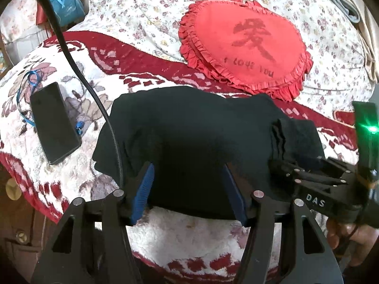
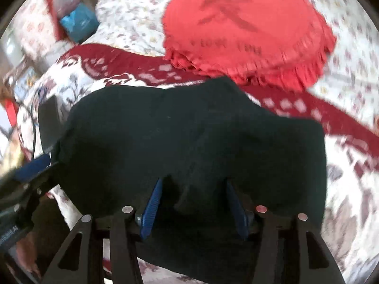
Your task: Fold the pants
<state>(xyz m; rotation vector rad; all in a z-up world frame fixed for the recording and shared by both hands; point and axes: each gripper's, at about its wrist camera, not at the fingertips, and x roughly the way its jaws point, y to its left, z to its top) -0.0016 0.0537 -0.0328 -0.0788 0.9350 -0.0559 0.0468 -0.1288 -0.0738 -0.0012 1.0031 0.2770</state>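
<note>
On my left a smooth phone lies on the fleecy bed blanket. The black pants sit mid-bed, folded thick: soft, limp, light, best pinched at layered edges. My left claw and right claw both gape, straddling fabric.

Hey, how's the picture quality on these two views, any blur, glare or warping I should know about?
Left wrist view: sharp; the cushion lettering reads clearly, the green light flares, and fisheye bends the bed's edges. Right wrist view: motion-blurred throughout, so the cushion print smears. In both, the black pants show almost no fold detail.
</note>
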